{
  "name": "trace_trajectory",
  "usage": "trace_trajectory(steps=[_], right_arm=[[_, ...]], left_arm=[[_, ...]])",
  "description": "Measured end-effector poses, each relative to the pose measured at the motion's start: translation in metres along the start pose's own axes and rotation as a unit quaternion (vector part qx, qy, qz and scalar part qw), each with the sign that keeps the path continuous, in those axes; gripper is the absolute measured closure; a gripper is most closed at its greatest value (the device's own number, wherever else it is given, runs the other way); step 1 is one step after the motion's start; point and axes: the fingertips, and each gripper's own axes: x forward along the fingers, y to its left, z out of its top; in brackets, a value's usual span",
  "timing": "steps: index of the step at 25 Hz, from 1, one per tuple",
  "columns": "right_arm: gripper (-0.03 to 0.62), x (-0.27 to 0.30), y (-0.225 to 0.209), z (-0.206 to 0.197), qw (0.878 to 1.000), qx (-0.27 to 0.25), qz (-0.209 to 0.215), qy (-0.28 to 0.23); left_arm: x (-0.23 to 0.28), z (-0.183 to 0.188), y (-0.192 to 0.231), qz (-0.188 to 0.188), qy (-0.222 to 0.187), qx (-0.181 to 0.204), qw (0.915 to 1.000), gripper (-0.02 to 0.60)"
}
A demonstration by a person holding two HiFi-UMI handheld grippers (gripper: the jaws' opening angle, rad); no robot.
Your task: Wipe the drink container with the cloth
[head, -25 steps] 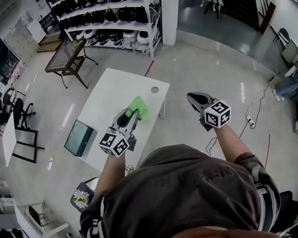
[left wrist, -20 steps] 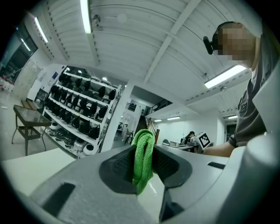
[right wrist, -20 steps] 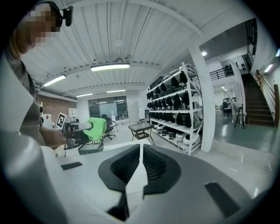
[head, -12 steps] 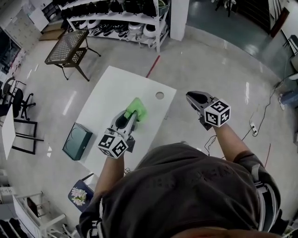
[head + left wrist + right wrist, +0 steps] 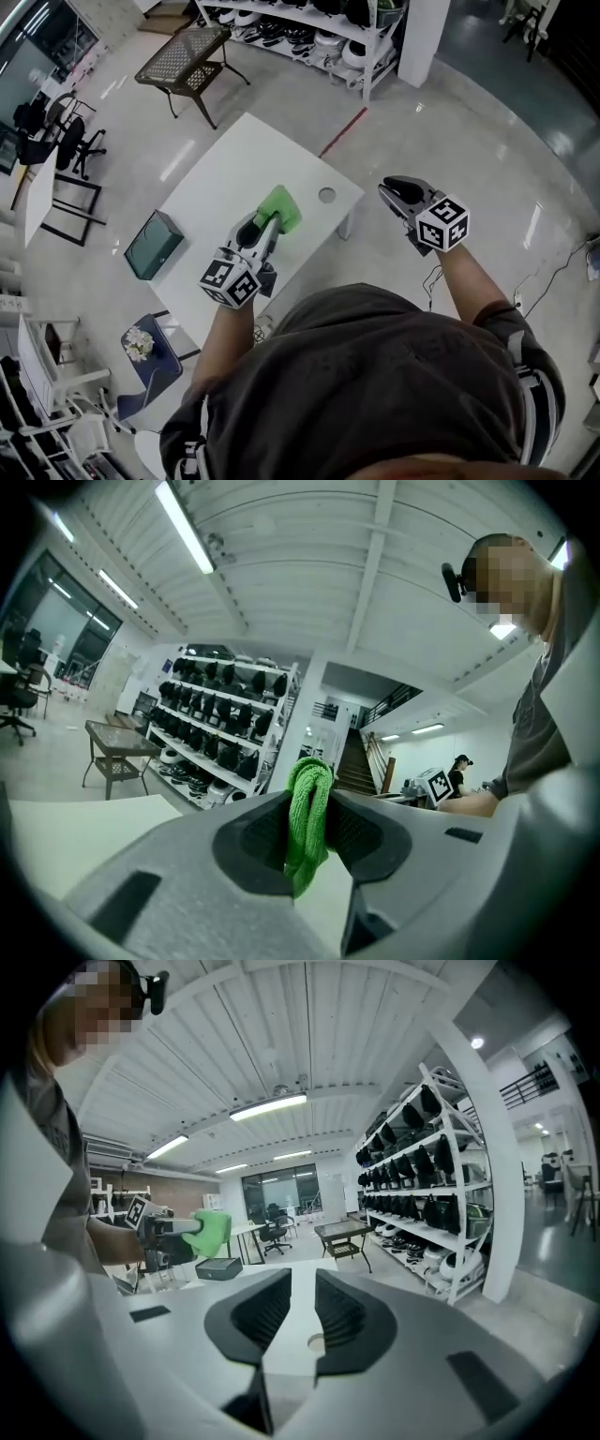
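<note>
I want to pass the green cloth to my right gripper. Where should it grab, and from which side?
Best bet: take the bunched fold of the green cloth that sticks out beyond the left gripper's tips, coming from ahead of those tips. The left jaws clamp the rest, so only that loop is free. The right gripper, jaws just opening, is empty.
</note>
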Motion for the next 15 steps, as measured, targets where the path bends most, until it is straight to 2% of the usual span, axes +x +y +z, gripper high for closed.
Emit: trace_trajectory(steps=[4, 10, 15], right_arm=[[0.511, 0.023, 0.007, -0.004, 1.0, -0.004, 0.014, 0.001], [0.486, 0.062, 0.047, -0.01, 0.999, -0.022, 0.038, 0.018], [0.479, 0.09, 0.074, -0.014, 0.997, -0.034, 0.064, 0.041]], left_arm=[[-0.01, -0.004, 0.01, 0.005, 0.005, 0.006, 1.0, 0.485], [-0.04, -0.001, 0.037, 0.004, 0.006, 0.01, 0.9999, 0.485], [-0.068, 0.005, 0.061, 0.026, 0.001, 0.001, 0.9997, 0.485]])
